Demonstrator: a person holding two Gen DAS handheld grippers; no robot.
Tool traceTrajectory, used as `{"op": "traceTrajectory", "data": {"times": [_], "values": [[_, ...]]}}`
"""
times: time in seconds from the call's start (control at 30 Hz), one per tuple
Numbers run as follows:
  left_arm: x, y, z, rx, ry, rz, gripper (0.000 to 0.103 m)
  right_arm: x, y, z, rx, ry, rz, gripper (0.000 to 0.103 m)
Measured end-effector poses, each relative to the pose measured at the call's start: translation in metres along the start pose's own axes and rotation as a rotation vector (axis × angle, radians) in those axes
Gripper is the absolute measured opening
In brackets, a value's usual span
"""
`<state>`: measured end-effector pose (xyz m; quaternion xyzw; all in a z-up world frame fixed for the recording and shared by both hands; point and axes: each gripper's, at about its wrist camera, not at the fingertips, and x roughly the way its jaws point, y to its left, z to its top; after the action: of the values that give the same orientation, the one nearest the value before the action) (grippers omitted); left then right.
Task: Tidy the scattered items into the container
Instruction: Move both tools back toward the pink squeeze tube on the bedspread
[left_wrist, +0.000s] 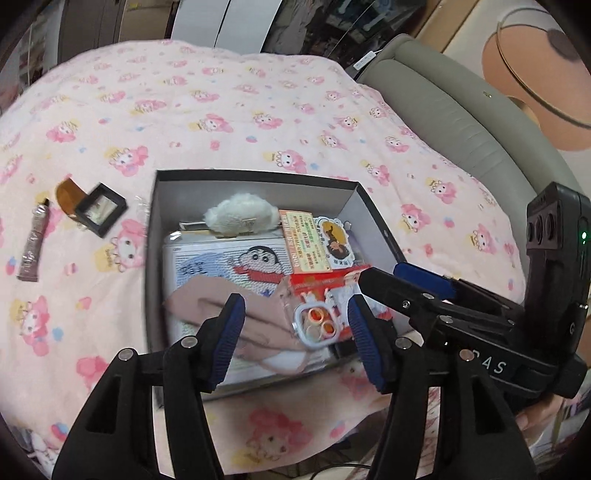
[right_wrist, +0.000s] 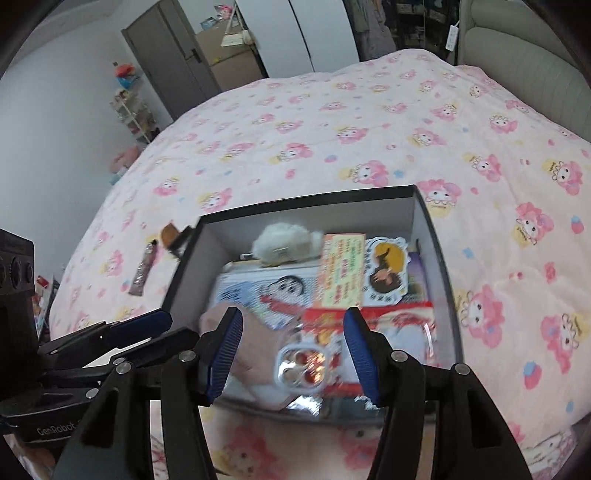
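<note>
A dark box (left_wrist: 255, 176) with white walls sits on the pink bedspread (left_wrist: 221, 110). It holds a fluffy white item (left_wrist: 240, 216), a cartoon-printed case (left_wrist: 229, 258), printed cards, a beige cloth (left_wrist: 207, 295) and a clear phone case (left_wrist: 317, 325). To the left of the box lie a brown tube (left_wrist: 35, 243), a small black frame box (left_wrist: 100, 214) and an amber curved piece (left_wrist: 66, 194). My left gripper (left_wrist: 295, 321) hangs open above the box's near end, with nothing between its pads. My right gripper (right_wrist: 291, 332) is open over the same spot, also empty. Each gripper shows in the other's view, the right gripper (left_wrist: 380, 273) and the left gripper (right_wrist: 183, 326).
A grey padded headboard (left_wrist: 461, 129) borders the bed on the right. Beyond the bed's far end are a grey door (right_wrist: 166, 55) and a shelf of toys (right_wrist: 133, 110). The bedspread (right_wrist: 369, 129) stretches wide beyond the box (right_wrist: 306, 201).
</note>
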<state>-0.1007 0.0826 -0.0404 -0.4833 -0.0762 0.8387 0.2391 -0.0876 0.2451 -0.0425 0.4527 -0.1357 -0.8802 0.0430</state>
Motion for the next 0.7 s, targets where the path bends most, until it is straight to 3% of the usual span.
{"op": "traceTrajectory", "data": {"times": [0.3,0.7], "values": [[-0.03,0.023,-0.02,-0.026,-0.015,0.023,0.059,-0.005,0.042,-0.013,-0.054,0.007,0.003,0.053],[-0.067,0.085,-0.026,-0.11,-0.035,0.085,0.059,0.015,0.117,-0.006,-0.18,0.027,0.009,0.053]]}}
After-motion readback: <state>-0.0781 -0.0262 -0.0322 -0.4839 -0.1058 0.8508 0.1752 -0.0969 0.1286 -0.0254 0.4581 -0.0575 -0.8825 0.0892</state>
